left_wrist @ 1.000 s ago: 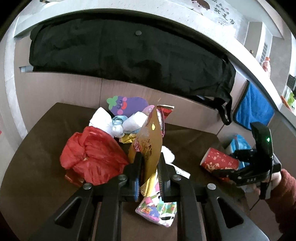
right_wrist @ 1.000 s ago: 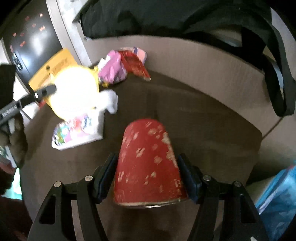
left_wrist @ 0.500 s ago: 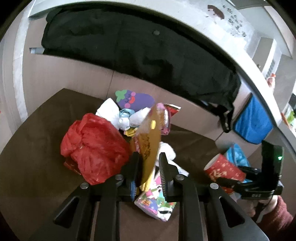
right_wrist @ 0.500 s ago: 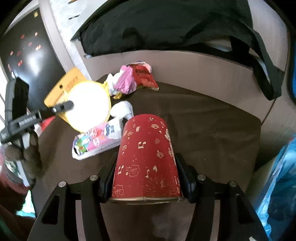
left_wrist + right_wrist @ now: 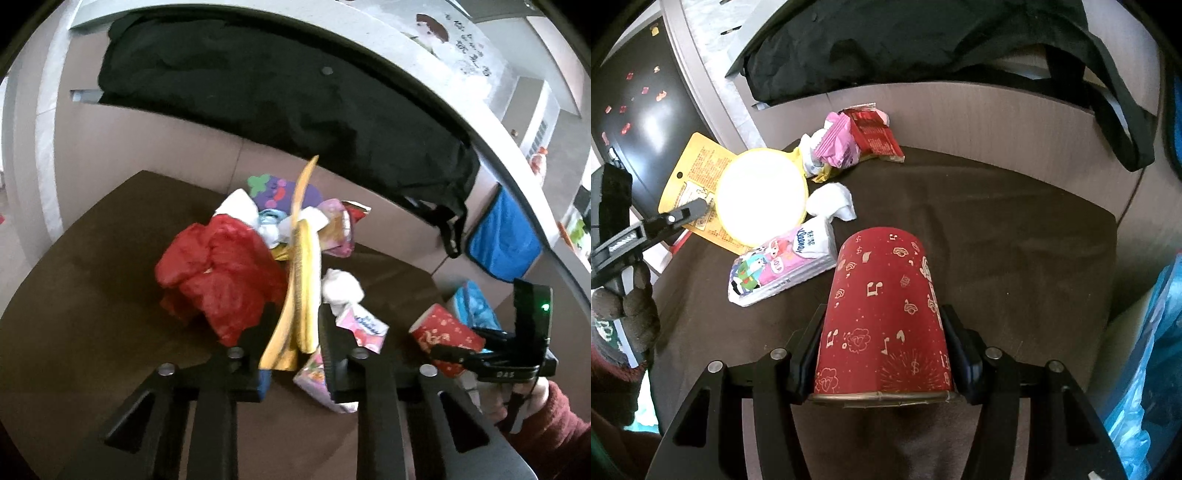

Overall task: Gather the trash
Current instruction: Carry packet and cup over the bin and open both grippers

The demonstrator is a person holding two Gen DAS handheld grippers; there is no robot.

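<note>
a: lifted higher than a second ago, yellow card (image 5: 301, 280), pinched edge-on in left gripper (image 5: 295, 328), above brown table (image 5: 92, 277).

b: and red paper cup (image 5: 882, 314)?

a: clamped by right gripper (image 5: 882, 354), mouth toward camera, probably bound for blue bag (image 5: 1156, 350) beside.

You're in a lived-in home: a dark brown desk (image 5: 997, 229) of snack wrappers (image 5: 860, 136), a black bag (image 5: 280, 99) behind, a blue towel (image 5: 502, 240) hanging.

Red paper cup (image 5: 884, 317) is clamped sideways in right gripper (image 5: 886, 347) over the dark table (image 5: 1015, 240); tissue pack (image 5: 783, 269) is seen toward its left edge.
</note>
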